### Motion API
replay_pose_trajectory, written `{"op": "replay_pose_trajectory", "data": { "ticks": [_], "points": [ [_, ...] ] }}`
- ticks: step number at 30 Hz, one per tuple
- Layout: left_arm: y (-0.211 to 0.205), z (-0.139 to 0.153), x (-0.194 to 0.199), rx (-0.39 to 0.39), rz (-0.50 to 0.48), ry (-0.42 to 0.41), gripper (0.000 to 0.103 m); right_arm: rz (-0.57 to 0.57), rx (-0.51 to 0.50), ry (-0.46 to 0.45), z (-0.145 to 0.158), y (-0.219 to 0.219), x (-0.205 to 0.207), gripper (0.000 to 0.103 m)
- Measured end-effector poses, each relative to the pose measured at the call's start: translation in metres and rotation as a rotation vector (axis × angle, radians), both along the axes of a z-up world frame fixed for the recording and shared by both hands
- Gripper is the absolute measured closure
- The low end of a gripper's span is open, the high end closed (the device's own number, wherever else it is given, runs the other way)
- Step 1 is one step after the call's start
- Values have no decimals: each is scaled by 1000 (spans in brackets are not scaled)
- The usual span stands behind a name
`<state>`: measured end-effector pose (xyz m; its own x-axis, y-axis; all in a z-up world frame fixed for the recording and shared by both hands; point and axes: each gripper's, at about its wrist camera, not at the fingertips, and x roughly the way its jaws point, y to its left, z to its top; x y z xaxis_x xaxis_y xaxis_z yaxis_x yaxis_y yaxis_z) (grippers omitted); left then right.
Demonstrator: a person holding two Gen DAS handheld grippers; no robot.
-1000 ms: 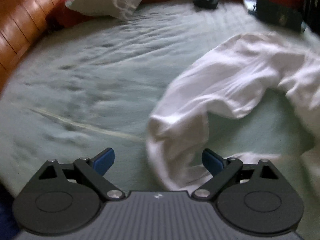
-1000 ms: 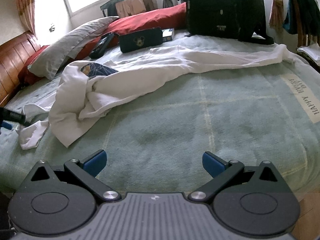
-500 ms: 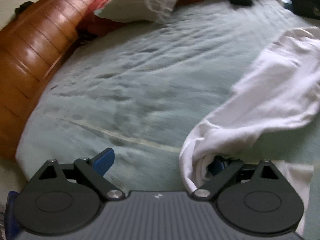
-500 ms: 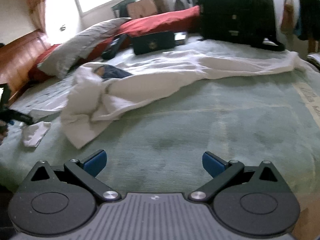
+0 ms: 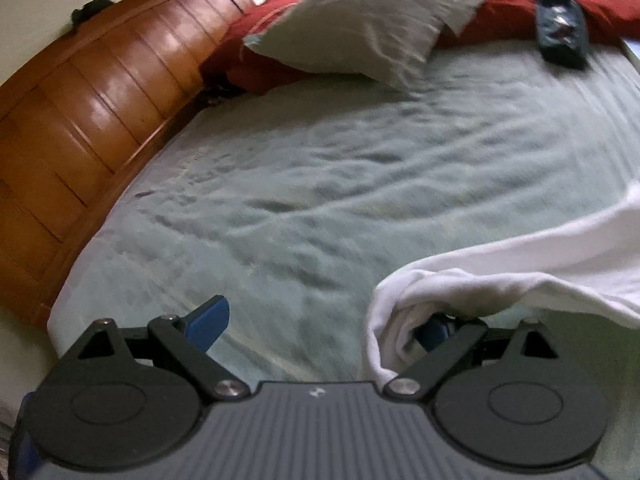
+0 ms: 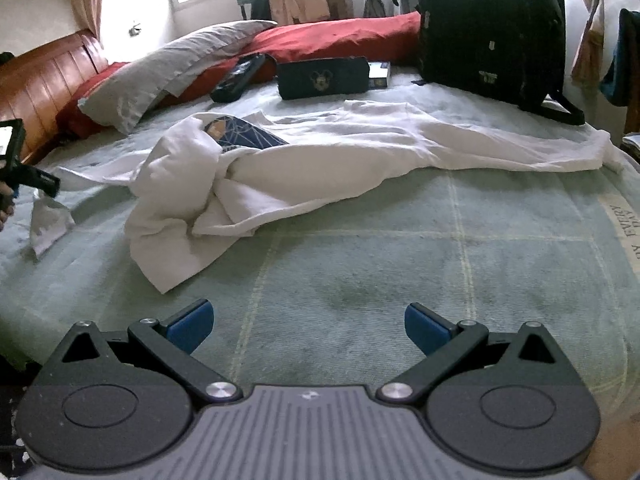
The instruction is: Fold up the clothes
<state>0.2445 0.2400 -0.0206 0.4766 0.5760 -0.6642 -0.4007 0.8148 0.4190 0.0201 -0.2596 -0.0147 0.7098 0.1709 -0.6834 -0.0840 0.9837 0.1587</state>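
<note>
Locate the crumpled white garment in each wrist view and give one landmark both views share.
Left wrist view: the crumpled white garment fills the lower right, draped over the right finger of the left gripper.
Right wrist view: it stretches across the middle of the bed.
Shared landmark: the grey pillow on the red bolster.

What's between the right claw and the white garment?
Nothing visible. Only bare green blanket lies between the open right claw and the crumpled white garment; the pouch and backpack sit beyond it.

I am holding my left claw (image 5: pixel 324 326) spread wide, its right pad under the white garment (image 5: pixel 500 276); my right claw (image 6: pixel 306 328) is gaping empty near it.
</note>
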Motion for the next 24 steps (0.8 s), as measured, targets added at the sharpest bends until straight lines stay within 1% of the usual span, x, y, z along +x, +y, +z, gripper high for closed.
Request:
{"op": "replay_pose_trajectory", "data": {
  "ticks": [4, 6, 9, 12, 14, 17, 20, 23, 24],
  "points": [
    [16, 7, 12, 9, 31, -60, 8, -19, -24, 12, -2, 4, 7, 0],
    [21, 13, 18, 31, 41, -90, 8, -29, -34, 22, -4, 5, 11, 0],
    [28, 25, 25, 44, 41, -144, 8, -41, -39, 39, -8, 7, 16, 0],
    [34, 32, 29, 85, 50, -182, 8, -45, -49, 51, -10, 9, 19, 0],
    [40, 32, 31, 106, 54, -187, 8, -45, -55, 55, -10, 11, 21, 0],
    [52, 29, 34, 109, 65, -176, 8, -46, -65, 61, -11, 13, 23, 0],
    [63, 25, 40, 109, 61, -145, 7, -46, -73, 66, -12, 15, 25, 0],
    [65, 28, 41, 154, 48, -189, 7, -46, -75, 73, -13, 16, 26, 0],
    [63, 27, 42, 155, 24, -184, 7, -46, -76, 75, -14, 16, 26, 0]
  ]
}}
